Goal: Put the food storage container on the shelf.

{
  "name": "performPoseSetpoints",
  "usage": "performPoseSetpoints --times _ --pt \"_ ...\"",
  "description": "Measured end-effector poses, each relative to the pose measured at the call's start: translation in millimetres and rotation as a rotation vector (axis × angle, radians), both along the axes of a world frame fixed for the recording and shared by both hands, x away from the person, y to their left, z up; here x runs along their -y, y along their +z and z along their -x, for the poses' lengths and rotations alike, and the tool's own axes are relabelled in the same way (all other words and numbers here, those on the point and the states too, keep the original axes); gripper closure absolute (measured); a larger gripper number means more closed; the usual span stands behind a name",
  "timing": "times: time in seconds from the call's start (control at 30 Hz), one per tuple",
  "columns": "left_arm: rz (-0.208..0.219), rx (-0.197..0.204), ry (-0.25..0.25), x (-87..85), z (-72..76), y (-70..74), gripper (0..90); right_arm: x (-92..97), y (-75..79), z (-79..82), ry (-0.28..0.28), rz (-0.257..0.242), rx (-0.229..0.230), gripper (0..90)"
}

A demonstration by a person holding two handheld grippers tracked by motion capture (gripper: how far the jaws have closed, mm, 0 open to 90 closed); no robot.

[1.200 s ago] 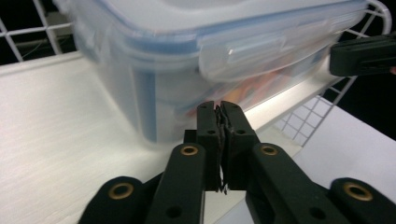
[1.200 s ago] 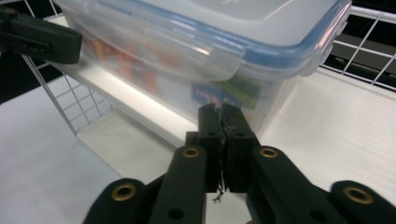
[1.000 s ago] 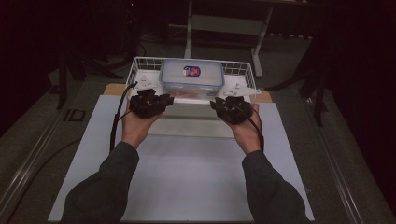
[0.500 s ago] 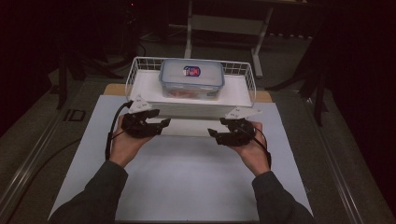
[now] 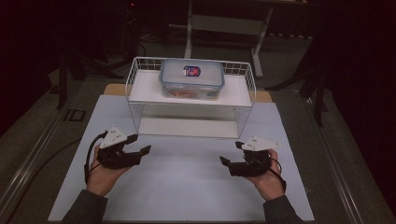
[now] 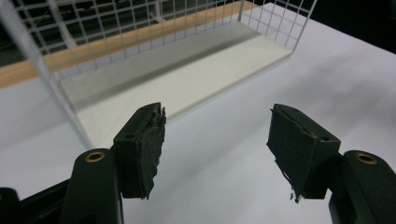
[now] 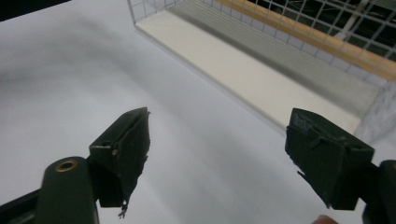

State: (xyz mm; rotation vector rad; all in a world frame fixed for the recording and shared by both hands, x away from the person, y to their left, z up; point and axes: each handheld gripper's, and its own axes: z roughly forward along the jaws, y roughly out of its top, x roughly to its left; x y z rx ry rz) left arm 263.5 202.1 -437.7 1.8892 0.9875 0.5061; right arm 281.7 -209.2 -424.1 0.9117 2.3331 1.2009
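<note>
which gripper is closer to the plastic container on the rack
Left, slightly. The left gripper sits on the white mat below and left of the plastic container; the right gripper is below and right, lower on the mat. Both empty.

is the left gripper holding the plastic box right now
No, the left gripper has open, empty jaws over the white mat, while the plastic box sits on the wire rack.

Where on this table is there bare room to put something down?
The white mat is bare between the left claw and the right claw, up to the wire rack. The rack's lower shelf is also bare. Its top shelf is crowded in the middle by the lidded food container; only its two ends are free.
</note>
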Motion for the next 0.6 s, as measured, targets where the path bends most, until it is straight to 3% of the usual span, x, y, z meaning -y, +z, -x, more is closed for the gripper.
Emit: performPoseSetpoints --times 0.2,0.3,0.6 --pt "0.003 -0.014 0.032 -18.4 23.4 -20.7 35.1 25.5 -14.6 26.5 -0.039 -0.005 -0.016 20.7" --pt "0.014 -0.023 0.048 -24.9 29.7 -23.8 34.7 37.5 -21.8 36.5 -0.070 -0.026 -0.011 20.9" --pt "0.006 0.008 0.070 -27.3 35.7 -30.5 34.5 57.6 -34.9 37.4 -0.159 -0.105 0.026 21.1"
